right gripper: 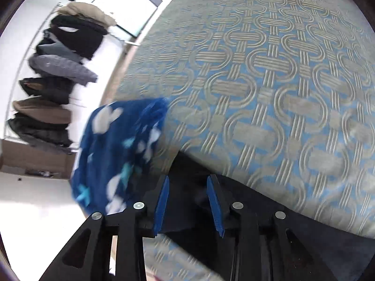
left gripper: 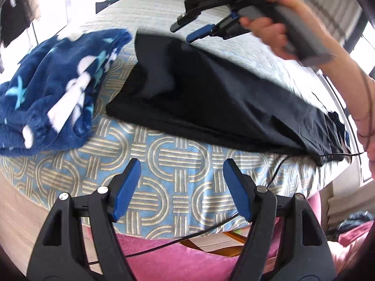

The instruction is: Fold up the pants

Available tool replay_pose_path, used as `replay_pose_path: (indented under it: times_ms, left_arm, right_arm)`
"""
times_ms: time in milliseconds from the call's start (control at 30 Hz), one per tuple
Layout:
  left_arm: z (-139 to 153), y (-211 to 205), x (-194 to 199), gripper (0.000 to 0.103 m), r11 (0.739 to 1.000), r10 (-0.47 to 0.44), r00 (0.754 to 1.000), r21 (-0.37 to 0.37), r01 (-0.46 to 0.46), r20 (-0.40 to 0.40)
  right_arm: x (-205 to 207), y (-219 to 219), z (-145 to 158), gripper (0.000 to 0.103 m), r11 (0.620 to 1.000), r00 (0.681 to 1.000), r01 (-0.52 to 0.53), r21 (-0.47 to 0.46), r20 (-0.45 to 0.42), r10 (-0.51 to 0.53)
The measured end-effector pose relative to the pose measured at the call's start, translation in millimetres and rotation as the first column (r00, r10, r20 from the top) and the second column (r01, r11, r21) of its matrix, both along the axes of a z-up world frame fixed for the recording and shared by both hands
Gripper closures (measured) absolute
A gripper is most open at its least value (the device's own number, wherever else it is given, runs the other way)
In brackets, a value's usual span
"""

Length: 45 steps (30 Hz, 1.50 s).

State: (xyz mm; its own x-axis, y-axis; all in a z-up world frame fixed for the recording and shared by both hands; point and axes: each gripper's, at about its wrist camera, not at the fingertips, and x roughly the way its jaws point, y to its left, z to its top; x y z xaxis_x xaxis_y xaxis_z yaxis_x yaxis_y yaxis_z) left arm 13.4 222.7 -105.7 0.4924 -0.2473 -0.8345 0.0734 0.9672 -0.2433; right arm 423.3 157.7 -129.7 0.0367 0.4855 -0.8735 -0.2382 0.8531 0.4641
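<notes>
Black pants (left gripper: pixel 211 89) lie folded lengthwise across the patterned bed cover (left gripper: pixel 164 145), running from the middle to the right edge. My left gripper (left gripper: pixel 181 164) hovers open over bare cover in front of them, with nothing between its blue pads (left gripper: pixel 127 187). A hand (left gripper: pixel 269 30) holds my right gripper (left gripper: pixel 182 32) above the far end of the pants. In the right wrist view the right gripper (right gripper: pixel 187 180) is open, its pads apart over the black pants (right gripper: pixel 293 224) and not pressing on the cloth.
A dark blue fleece garment (left gripper: pixel 54 86) with white and light-blue shapes is heaped left of the pants, also blurred in the right wrist view (right gripper: pixel 117 154). A thin black cable (left gripper: pixel 276 168) crosses the bed's near edge. Pink fabric (left gripper: pixel 187 257) lies below. Hanging clothes (right gripper: pixel 54 77) fill a rack.
</notes>
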Motion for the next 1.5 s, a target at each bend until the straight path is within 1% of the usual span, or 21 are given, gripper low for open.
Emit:
replay_pose_path:
  times_ms: [67, 167, 233, 300, 333, 433, 600, 633, 733, 767, 867, 900, 933, 967, 1000, 1067, 1200, 1333, 1400, 1467, 1500]
  left_arm:
    - [0, 7, -1, 0.03, 1.0, 0.023, 1.0, -0.019, -0.023, -0.003]
    - [-3, 15, 1, 0.03, 0.999, 0.034, 0.999, -0.039, -0.035, -0.008]
    - [-6, 19, 10, 0.03, 0.998, 0.037, 0.999, -0.059, -0.038, -0.021]
    - [-6, 21, 27, 0.027, 0.994, 0.031, 0.999, -0.101, -0.032, -0.013]
    - [-8, 23, 43, 0.025, 0.99, 0.034, 0.999, -0.136, -0.037, -0.021]
    - [-17, 29, 87, 0.024, 0.974, 0.076, 0.996, -0.209, -0.086, -0.057]
    - [-45, 38, 141, 0.024, 0.959, 0.154, 0.969, -0.207, -0.193, -0.192]
    - [-54, 41, 147, 0.024, 0.952, 0.169, 0.957, -0.21, -0.221, -0.237]
    - [-68, 47, 151, 0.024, 0.92, 0.2, 0.935, -0.272, -0.282, -0.295]
    - [-71, 52, 152, 0.024, 0.897, 0.227, 0.927, -0.308, -0.318, -0.299]
    - [-75, 56, 155, 0.024, 0.858, 0.282, 0.914, -0.35, -0.377, -0.292]
    - [-76, 55, 157, 0.029, 0.855, 0.288, 0.912, -0.35, -0.382, -0.291]
    - [-77, 54, 158, 0.041, 0.859, 0.286, 0.913, -0.345, -0.378, -0.289]
    - [-78, 50, 161, 0.079, 0.873, 0.274, 0.917, -0.326, -0.364, -0.291]
    - [-79, 47, 162, 0.094, 0.882, 0.255, 0.918, -0.317, -0.349, -0.304]
    - [-76, 46, 157, 0.094, 0.877, 0.256, 0.918, -0.326, -0.352, -0.304]
    - [-34, 53, 133, 0.095, 0.906, 0.277, 0.942, -0.275, -0.321, -0.188]
    - [-20, 73, 129, 0.091, 0.893, 0.28, 0.947, -0.319, -0.317, -0.159]
    - [-32, 76, 136, 0.088, 0.914, 0.291, 0.942, -0.241, -0.326, -0.167]
    - [-56, 76, 142, 0.085, 0.929, 0.319, 0.923, -0.124, -0.35, -0.215]
    - [-61, 73, 142, 0.076, 0.928, 0.331, 0.916, -0.1, -0.36, -0.227]
  right_arm:
    - [7, -6, -9, 0.069, 0.999, 0.999, 0.031, -0.031, -0.011, -0.031]
    - [-17, -30, -8, 0.069, 0.998, 0.999, 0.0, 0.064, -0.034, 0.002]
    - [-39, -47, -4, 0.068, 0.997, 0.999, -0.042, 0.067, -0.006, 0.043]
    - [-74, -73, 2, 0.065, 0.997, 0.996, -0.07, 0.031, 0.063, 0.068]
    - [-98, -90, 2, 0.059, 0.998, 0.992, -0.07, 0.002, 0.103, 0.069]
    - [-157, -138, -7, 0.057, 0.998, 0.989, -0.027, -0.053, 0.142, 0.034]
    - [-230, -181, -28, 0.057, 0.98, 0.983, 0.038, -0.198, 0.184, -0.001]
    - [-242, -187, -29, 0.057, 0.971, 0.977, 0.058, -0.234, 0.211, -0.008]
    - [-256, -199, -24, 0.057, 0.951, 0.96, 0.101, -0.291, 0.281, -0.015]
    - [-259, -205, -23, 0.057, 0.948, 0.957, 0.107, -0.299, 0.289, -0.017]
    - [-255, -213, -26, 0.057, 0.957, 0.966, 0.116, -0.266, 0.256, -0.046]
    - [-255, -214, -26, 0.057, 0.962, 0.967, 0.123, -0.245, 0.248, -0.06]
    - [-256, -215, -27, 0.057, 0.965, 0.967, 0.13, -0.229, 0.246, -0.072]
    - [-257, -214, -25, 0.057, 0.965, 0.966, 0.136, -0.224, 0.248, -0.078]
    - [-259, -214, -26, 0.057, 0.964, 0.964, 0.141, -0.223, 0.252, -0.083]
    - [-261, -217, -25, 0.057, 0.963, 0.961, 0.151, -0.224, 0.26, -0.09]
    - [-266, -225, -22, 0.057, 0.96, 0.959, 0.163, -0.226, 0.267, -0.1]
    - [-268, -233, -17, 0.057, 0.963, 0.957, 0.178, -0.2, 0.263, -0.122]
    - [-268, -237, -16, 0.057, 0.964, 0.958, 0.18, -0.196, 0.257, -0.126]
    - [-269, -239, -16, 0.057, 0.96, 0.958, 0.19, -0.203, 0.254, -0.136]
    - [-271, -241, -16, 0.057, 0.959, 0.956, 0.196, -0.204, 0.255, -0.141]
